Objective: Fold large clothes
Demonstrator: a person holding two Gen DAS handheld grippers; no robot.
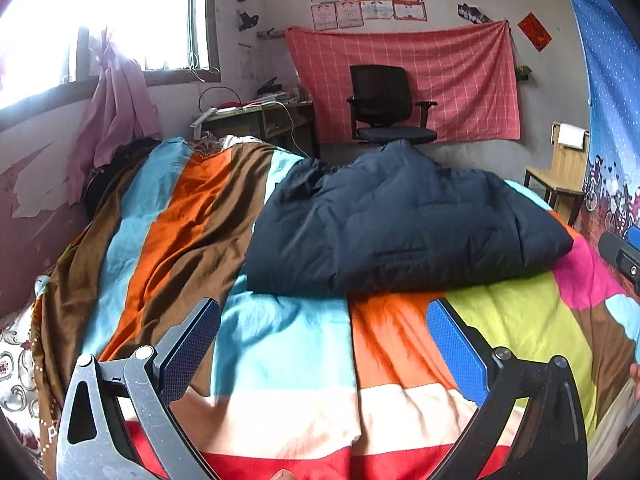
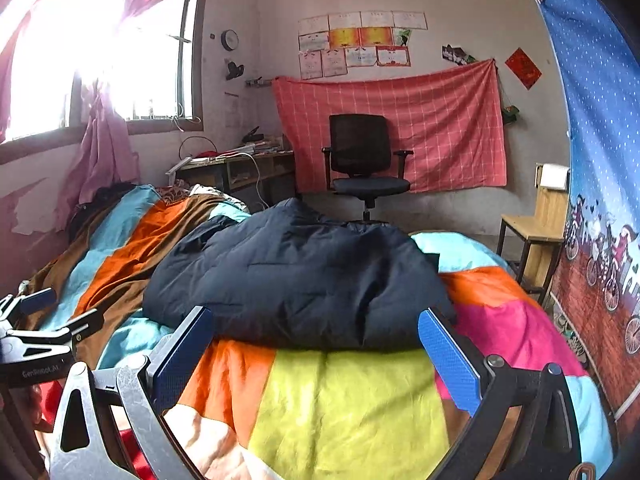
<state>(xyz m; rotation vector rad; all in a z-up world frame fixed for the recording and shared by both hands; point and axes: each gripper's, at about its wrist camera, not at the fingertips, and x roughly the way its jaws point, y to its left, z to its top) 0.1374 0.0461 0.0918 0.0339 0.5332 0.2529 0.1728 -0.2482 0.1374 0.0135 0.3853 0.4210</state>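
Looking along the left gripper [image 1: 324,344], its blue-padded fingers [image 1: 456,354] stood spread wide and empty above the striped bedspread [image 1: 280,344]. A folded navy padded coat [image 1: 400,232] lay further up the bed, apart from the tips. An office chair [image 1: 386,104] stood against a red checked cloth [image 1: 460,76].

From the right wrist, the right gripper [image 2: 316,356] was likewise released, holding nothing, with the coat [image 2: 296,276] just beyond its tips on the bedspread [image 2: 344,408]. At the frame's left edge sat the left gripper [image 2: 48,320].
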